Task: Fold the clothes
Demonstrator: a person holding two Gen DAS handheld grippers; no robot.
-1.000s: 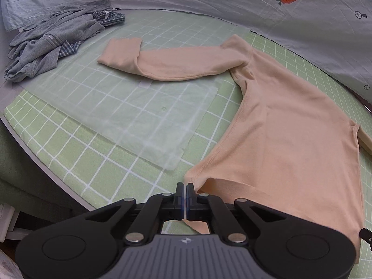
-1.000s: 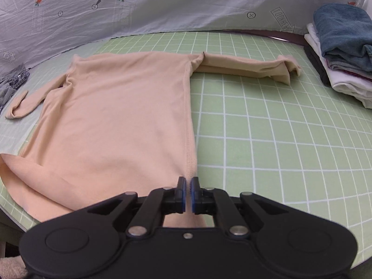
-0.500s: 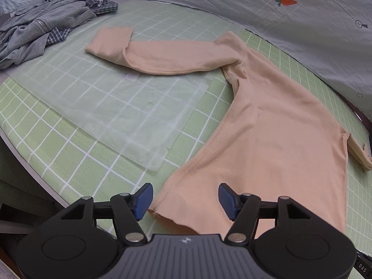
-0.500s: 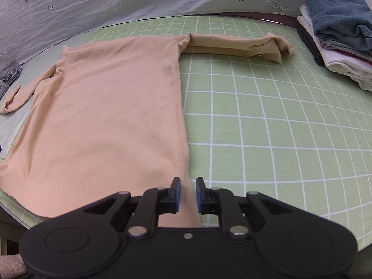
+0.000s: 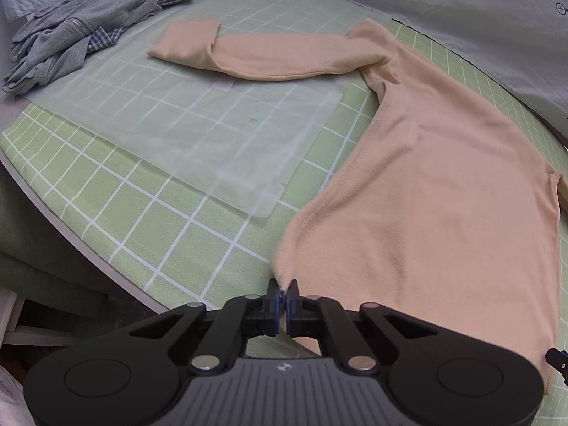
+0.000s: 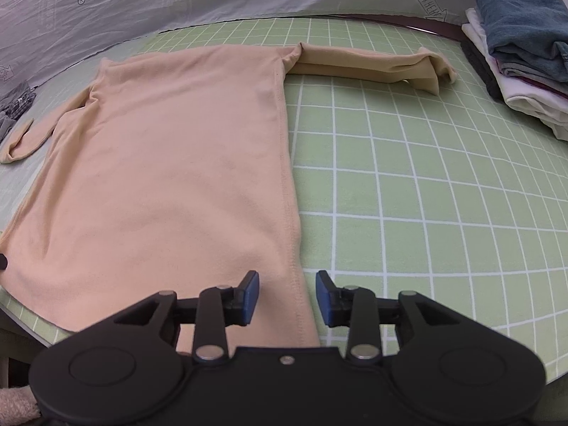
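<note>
A peach long-sleeved shirt [image 5: 443, 195] lies flat on the green checked tablecloth [image 5: 159, 220], sleeves spread to both sides. My left gripper [image 5: 283, 296] is shut on the shirt's near left hem corner, and the cloth rises slightly into its pads. In the right wrist view the same shirt [image 6: 177, 159] fills the left half. My right gripper [image 6: 287, 296] is opening over the near right hem corner. Its blue pads stand apart on either side of the side seam and do not press on it.
A translucent sheet [image 5: 213, 131] lies under the left sleeve [image 5: 266, 56]. Crumpled grey and plaid clothes [image 5: 78, 35] sit at the far left. A stack of folded clothes [image 6: 522, 53] stands at the far right. The table edge runs close below both grippers.
My left gripper opened wide, then shut again on the hem corner. My right gripper went from shut on the right hem to open, leaving the cloth lying flat.
</note>
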